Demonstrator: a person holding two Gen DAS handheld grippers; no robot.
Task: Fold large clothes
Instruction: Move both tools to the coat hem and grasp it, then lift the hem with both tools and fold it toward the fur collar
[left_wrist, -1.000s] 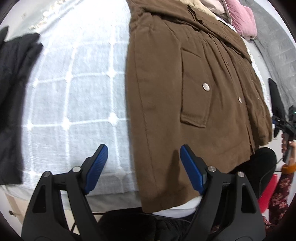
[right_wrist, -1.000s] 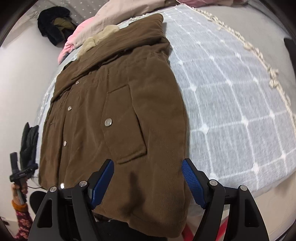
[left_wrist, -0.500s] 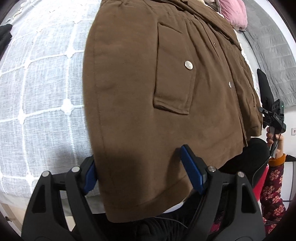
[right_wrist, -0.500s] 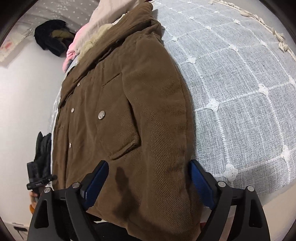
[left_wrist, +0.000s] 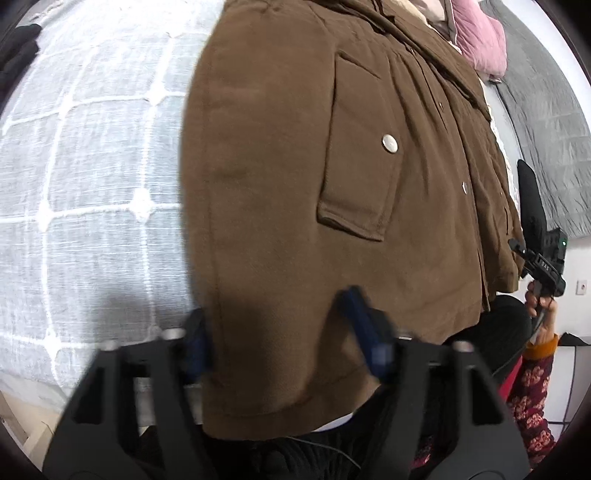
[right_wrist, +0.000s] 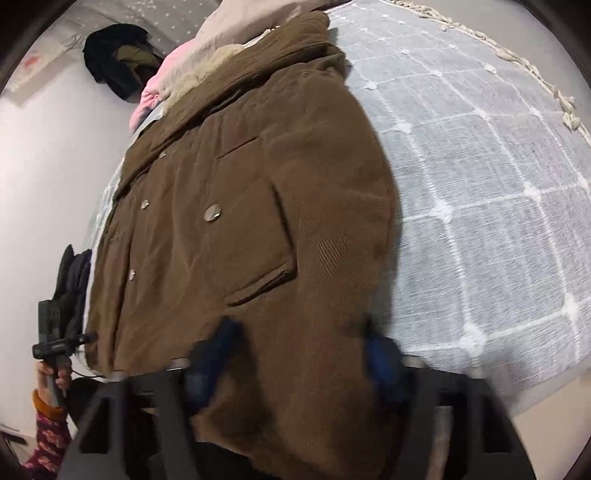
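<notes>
A brown corduroy jacket (left_wrist: 295, 155) lies front up on a bed, buttons and pocket flaps showing. My left gripper (left_wrist: 275, 321) straddles its bottom hem near one corner. One blue finger (left_wrist: 195, 339) sits at the jacket's side edge, the other finger (left_wrist: 358, 314) on top of the cloth. The jaws are closing, blurred, with hem fabric between them. My right gripper (right_wrist: 299, 336) straddles the jacket (right_wrist: 258, 221) at the hem's opposite corner, also closing on fabric. The pads do not visibly pinch in either view.
A grey-white checked bedspread (left_wrist: 92, 166) covers the bed (right_wrist: 480, 184). Pink and beige cloth (right_wrist: 192, 62) lies past the collar, a dark garment (right_wrist: 114, 55) beyond. A hand and patterned sleeve (left_wrist: 535, 369) hold the other gripper (left_wrist: 543, 258), also seen as the other gripper (right_wrist: 55, 332).
Both grippers sank onto the jacket's hem, the left one shifting over the jacket's edge. Their jaws have narrowed around the fabric since half a second ago.
</notes>
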